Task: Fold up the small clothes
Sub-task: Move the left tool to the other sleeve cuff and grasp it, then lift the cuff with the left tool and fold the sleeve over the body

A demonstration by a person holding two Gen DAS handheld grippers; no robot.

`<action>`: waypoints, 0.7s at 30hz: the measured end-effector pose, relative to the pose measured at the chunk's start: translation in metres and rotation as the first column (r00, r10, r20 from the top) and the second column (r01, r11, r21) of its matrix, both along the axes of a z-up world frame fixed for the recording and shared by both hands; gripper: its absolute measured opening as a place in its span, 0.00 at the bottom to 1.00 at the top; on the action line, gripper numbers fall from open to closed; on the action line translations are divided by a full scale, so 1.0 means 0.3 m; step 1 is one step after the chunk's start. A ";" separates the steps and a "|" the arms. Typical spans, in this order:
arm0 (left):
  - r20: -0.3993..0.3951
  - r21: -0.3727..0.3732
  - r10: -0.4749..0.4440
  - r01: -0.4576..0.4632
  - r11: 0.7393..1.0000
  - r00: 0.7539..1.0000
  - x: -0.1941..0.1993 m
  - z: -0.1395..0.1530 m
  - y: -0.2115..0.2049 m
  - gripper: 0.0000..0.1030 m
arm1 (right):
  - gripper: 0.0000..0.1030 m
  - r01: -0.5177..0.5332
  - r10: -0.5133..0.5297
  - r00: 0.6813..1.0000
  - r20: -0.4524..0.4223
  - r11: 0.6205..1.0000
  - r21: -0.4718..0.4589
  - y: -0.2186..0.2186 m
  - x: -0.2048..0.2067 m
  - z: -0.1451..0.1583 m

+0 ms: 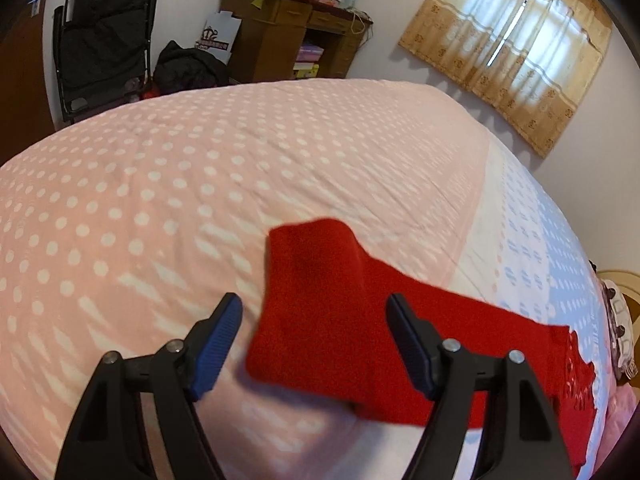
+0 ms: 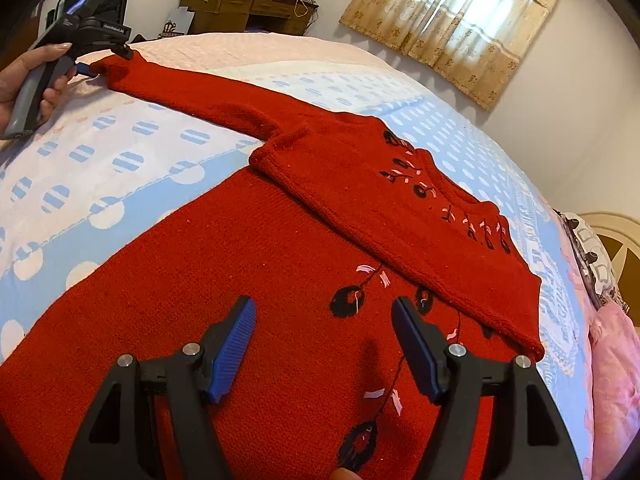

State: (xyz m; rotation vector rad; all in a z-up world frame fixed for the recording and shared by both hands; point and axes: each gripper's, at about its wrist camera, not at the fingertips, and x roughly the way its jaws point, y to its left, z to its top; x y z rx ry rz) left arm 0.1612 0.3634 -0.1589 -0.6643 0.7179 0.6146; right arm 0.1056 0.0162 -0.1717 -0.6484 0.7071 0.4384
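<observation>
A red knit sweater (image 2: 248,248) with black and pink flower embroidery lies flat on the bed. One sleeve is folded across the chest (image 2: 400,204). The other sleeve stretches out to the far left (image 2: 192,88). In the left wrist view its cuff end (image 1: 316,280) lies between the fingers of my left gripper (image 1: 314,312), which is open just above it. The left gripper also shows in the right wrist view (image 2: 90,68) at the cuff. My right gripper (image 2: 324,316) is open and empty, hovering over the sweater's body.
The bed cover (image 1: 160,184) is pink with white dots, and blue and white (image 2: 100,152) under the sweater. A wooden desk (image 1: 288,36), a black chair (image 1: 104,40) and a curtained window (image 1: 516,48) stand beyond the bed. A headboard and pillows (image 2: 600,264) are at the right.
</observation>
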 end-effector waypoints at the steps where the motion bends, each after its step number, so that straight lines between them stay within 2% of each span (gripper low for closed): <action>1: 0.008 0.007 0.008 -0.008 1.000 1.000 0.002 -0.001 0.001 0.58 | 0.69 0.003 -0.003 1.000 0.000 1.000 0.000 -0.002 0.000 -0.002; 2: 0.008 0.012 0.007 -0.008 1.000 1.000 -0.004 0.001 0.009 0.32 | 0.69 0.004 -0.004 1.000 0.000 1.000 0.000 -0.002 -0.003 -0.004; 3: -0.002 0.007 -0.003 0.003 1.000 1.000 0.001 -0.004 0.013 0.21 | 0.69 0.006 -0.006 1.000 0.000 1.000 0.001 -0.004 -0.003 -0.005; 5: 0.001 -0.001 -0.002 0.002 1.000 1.000 -0.014 -0.004 0.021 0.16 | 0.69 0.011 -0.011 1.000 0.001 1.000 0.002 -0.005 -0.003 -0.008; 11: 0.054 0.090 -0.030 0.025 0.996 0.998 -0.037 0.109 -0.036 0.14 | 0.69 0.027 -0.028 1.000 0.011 0.999 0.032 -0.026 -0.006 0.018; 15: 0.096 0.139 -0.117 0.103 0.985 0.988 -0.010 0.226 -0.117 0.14 | 0.69 0.063 -0.063 0.998 -0.006 0.994 0.088 -0.076 0.000 0.058; 21: 0.155 0.152 -0.235 0.212 0.965 0.959 0.028 0.353 -0.251 0.14 | 0.69 0.115 -0.115 0.993 -0.011 0.989 0.092 -0.144 -0.006 0.089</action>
